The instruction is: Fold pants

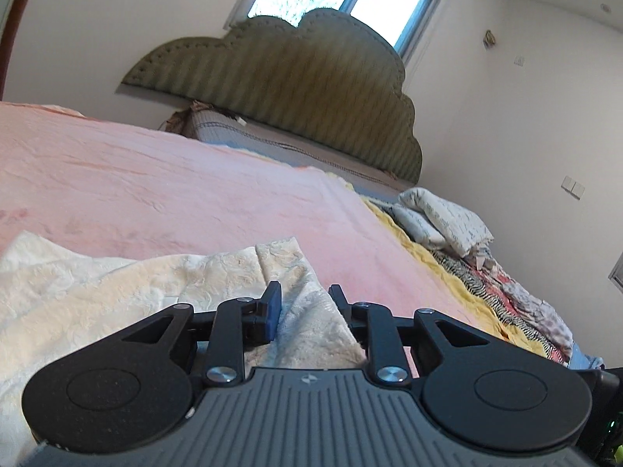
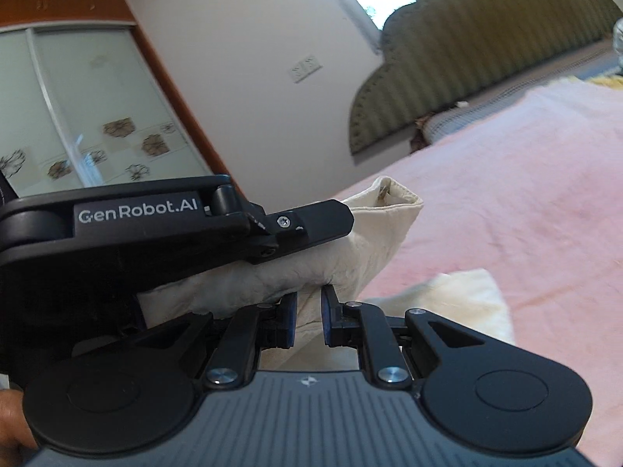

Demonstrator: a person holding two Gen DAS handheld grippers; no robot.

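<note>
A pink-covered bed (image 1: 163, 179) bears cream pants (image 1: 117, 292) and, seemingly, folded bedding (image 1: 447, 222).

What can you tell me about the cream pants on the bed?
The cream pants look like soft, crinkled cotton, rumpled and part-folded on the pink bed cover. In the left wrist view, cloth runs between the left hand-held gripper, whose jaws stand apart. In the right wrist view, the right hand-held gripper pinches a fold, and a hemmed open end lifts above the cover.
</note>
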